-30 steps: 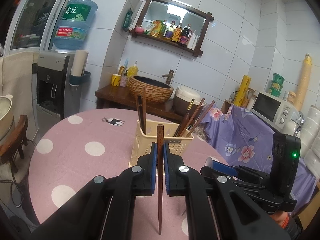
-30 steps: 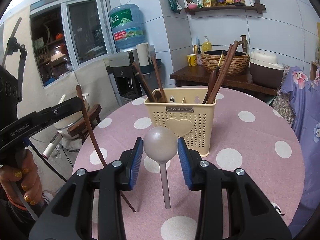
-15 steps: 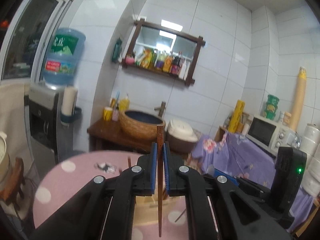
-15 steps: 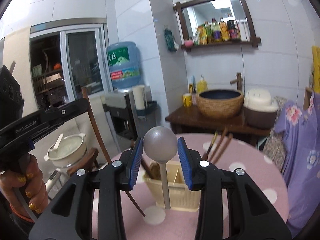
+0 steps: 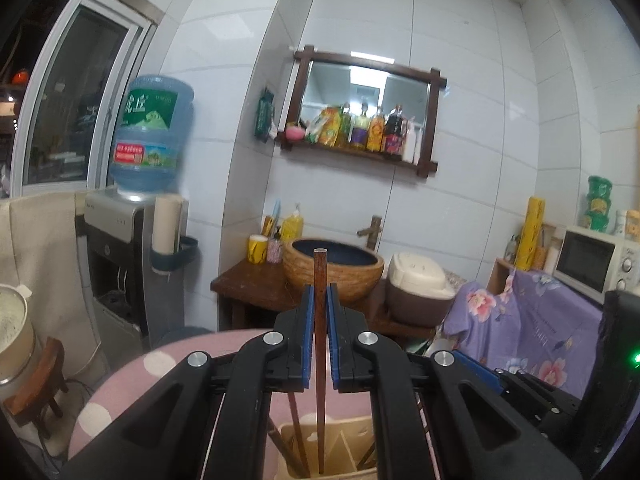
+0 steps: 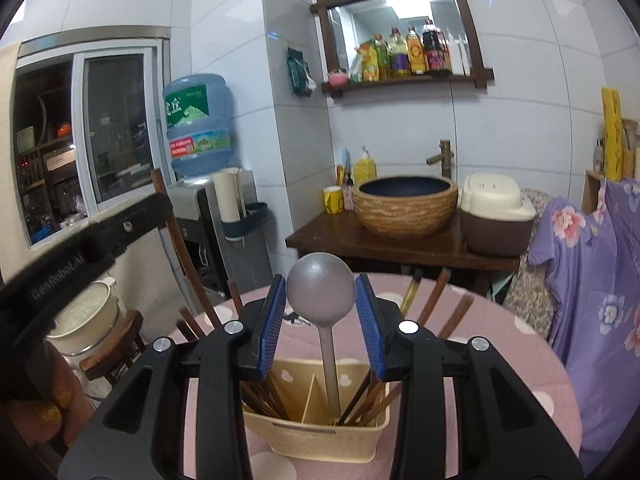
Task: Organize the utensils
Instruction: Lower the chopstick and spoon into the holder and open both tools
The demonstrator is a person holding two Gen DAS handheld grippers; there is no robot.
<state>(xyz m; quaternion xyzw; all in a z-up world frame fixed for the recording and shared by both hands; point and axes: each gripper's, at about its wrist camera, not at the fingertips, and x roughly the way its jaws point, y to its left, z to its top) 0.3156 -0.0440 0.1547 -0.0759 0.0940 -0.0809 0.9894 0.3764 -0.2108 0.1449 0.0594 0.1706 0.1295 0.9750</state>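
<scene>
My left gripper is shut on a dark wooden chopstick held upright, its lower tip inside the left compartment of the cream utensil holder. My right gripper is shut on a grey spoon, bowl up, its handle reaching down into the holder, in the right compartment. Several chopsticks stand in both compartments. The left gripper with its chopstick also shows at the left of the right wrist view.
The holder stands on a round pink table with white dots. Behind are a wooden counter with a woven basin and a rice cooker, a water dispenser, and a purple floral cloth at the right.
Both grippers have risen above the holder and come over it. The chopstick and spoon ends, earlier in front of the holder, now dip into its compartments.
</scene>
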